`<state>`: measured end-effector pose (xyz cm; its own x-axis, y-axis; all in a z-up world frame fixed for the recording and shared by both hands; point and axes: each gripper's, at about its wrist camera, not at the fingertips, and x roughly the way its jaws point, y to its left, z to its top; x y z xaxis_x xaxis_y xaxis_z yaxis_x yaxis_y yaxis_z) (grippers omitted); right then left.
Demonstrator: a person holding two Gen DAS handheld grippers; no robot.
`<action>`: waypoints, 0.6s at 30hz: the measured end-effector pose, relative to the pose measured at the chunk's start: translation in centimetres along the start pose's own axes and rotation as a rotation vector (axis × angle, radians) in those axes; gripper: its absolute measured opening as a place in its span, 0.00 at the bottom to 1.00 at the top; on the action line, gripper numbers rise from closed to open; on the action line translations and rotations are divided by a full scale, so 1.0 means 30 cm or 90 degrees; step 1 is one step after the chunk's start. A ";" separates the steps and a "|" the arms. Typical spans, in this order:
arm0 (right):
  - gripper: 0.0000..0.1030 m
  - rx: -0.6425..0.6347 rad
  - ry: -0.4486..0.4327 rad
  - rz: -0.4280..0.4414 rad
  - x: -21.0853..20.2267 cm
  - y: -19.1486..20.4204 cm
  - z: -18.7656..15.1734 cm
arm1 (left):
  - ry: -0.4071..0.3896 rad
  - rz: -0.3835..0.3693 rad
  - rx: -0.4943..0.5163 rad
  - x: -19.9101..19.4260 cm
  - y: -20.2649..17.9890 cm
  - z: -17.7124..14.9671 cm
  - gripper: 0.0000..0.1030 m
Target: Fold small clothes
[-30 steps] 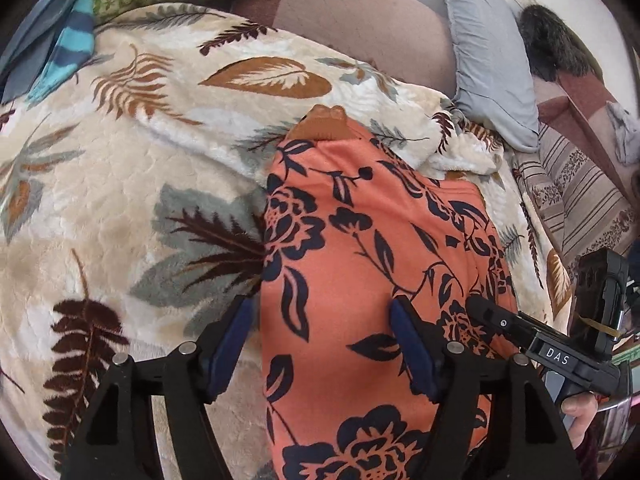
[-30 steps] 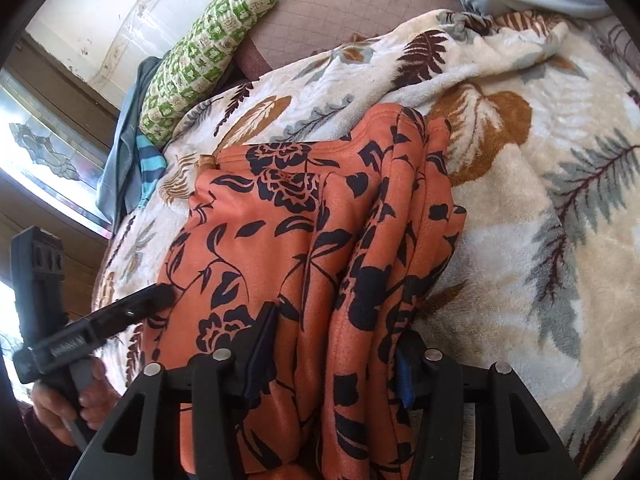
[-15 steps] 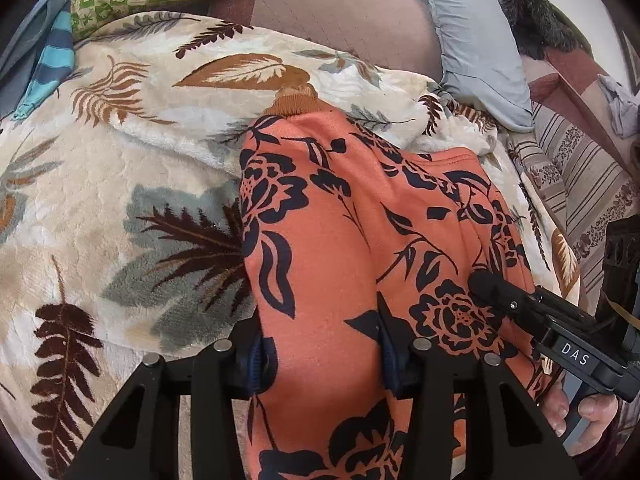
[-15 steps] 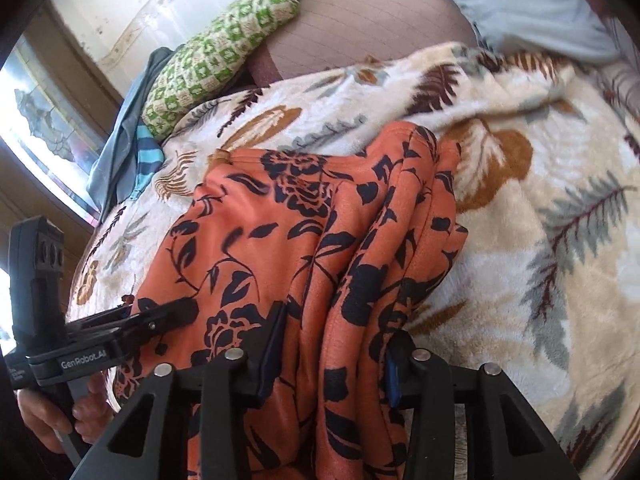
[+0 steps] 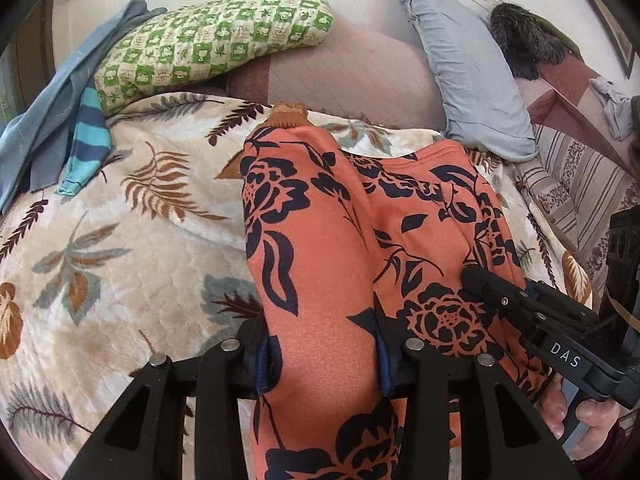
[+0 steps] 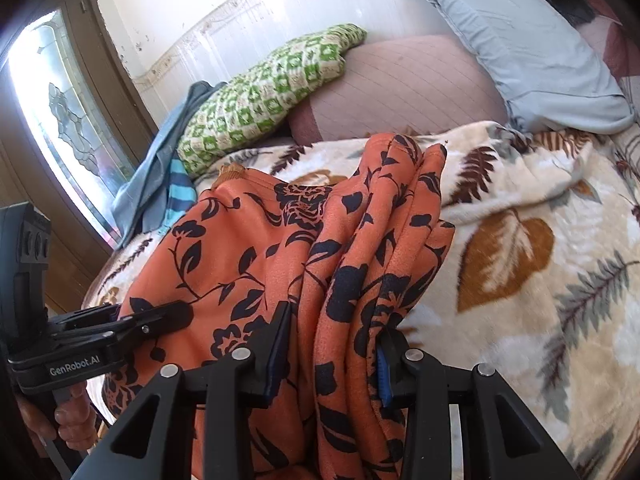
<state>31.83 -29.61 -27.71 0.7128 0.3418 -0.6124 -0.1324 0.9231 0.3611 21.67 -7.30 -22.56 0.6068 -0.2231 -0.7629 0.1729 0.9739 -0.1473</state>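
The left gripper (image 5: 322,364) and right gripper (image 6: 330,360) have just been closing, and each set of jaws now pinches the orange floral garment (image 5: 340,264). It drapes toward 12 o'clock over the leaf-print blanket (image 5: 120,272) on the bed.

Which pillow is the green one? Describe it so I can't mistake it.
At the head of the bed, beyond the leaf-print blanket, a brown cushion lies against the wall. The green checkered pillow rests on its left end, the only green-and-cream checked one; the grey pillow is plain.
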 end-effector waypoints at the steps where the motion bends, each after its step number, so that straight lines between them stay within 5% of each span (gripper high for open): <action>1: 0.37 -0.002 -0.001 0.004 0.014 0.014 0.010 | -0.004 0.008 -0.002 0.000 0.012 0.006 0.41; 7: 0.37 -0.009 0.018 0.023 0.134 0.074 0.044 | -0.002 0.049 -0.022 0.051 0.111 0.023 0.42; 12: 0.38 -0.016 0.094 -0.018 0.316 0.075 0.029 | 0.052 0.098 -0.051 0.214 0.181 -0.028 0.50; 18: 0.55 0.007 0.118 -0.016 0.333 0.053 0.041 | 0.041 0.130 -0.043 0.179 0.169 -0.024 0.64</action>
<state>39.57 -24.94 -32.39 0.5763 0.3456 -0.7405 -0.1071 0.9303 0.3508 25.26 -3.54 -27.85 0.5728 -0.0207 -0.8194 -0.0020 0.9996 -0.0266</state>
